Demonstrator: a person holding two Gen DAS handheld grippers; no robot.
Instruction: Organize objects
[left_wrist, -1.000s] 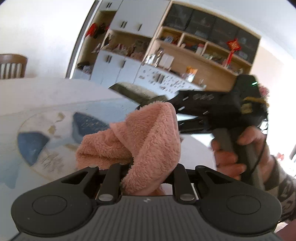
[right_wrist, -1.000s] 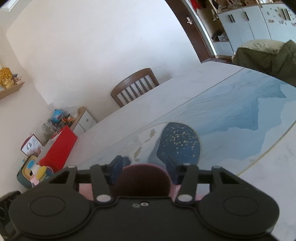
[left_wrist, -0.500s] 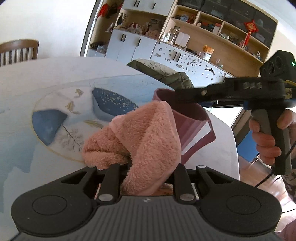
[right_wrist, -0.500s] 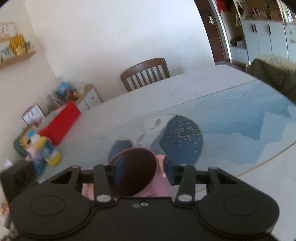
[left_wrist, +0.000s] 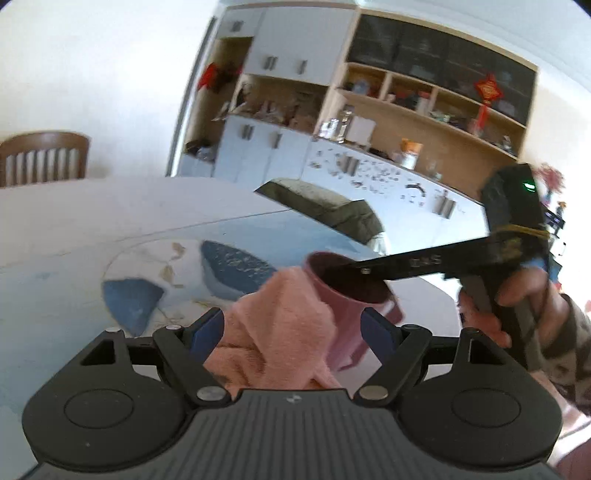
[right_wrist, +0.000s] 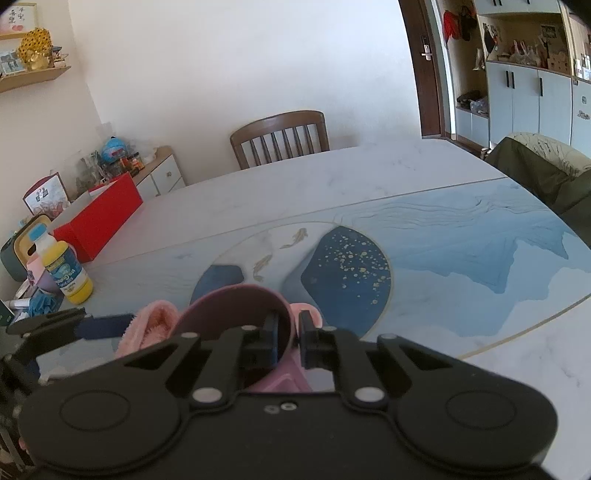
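A pink fluffy cloth (left_wrist: 280, 332) lies between the spread fingers of my left gripper (left_wrist: 291, 328), which is open. Beside the cloth stands a pink mug (left_wrist: 347, 302). My right gripper (right_wrist: 288, 339) is shut on the mug's rim (right_wrist: 236, 314), one finger inside and one outside. In the left wrist view the right gripper (left_wrist: 369, 273) reaches over the mug from the right. The cloth also shows in the right wrist view (right_wrist: 155, 321), left of the mug.
The table (right_wrist: 332, 184) has a white marble top with a blue pattern. A yellow bottle (right_wrist: 66, 269), a red box (right_wrist: 99, 218) and small items stand at its left end. A wooden chair (right_wrist: 280, 136) is behind the table, and a green jacket (right_wrist: 535, 173) at the right.
My left gripper has opened and let go of the pink cloth. My right gripper has closed on the mug's rim, and the mug now sits lower, beside the cloth.
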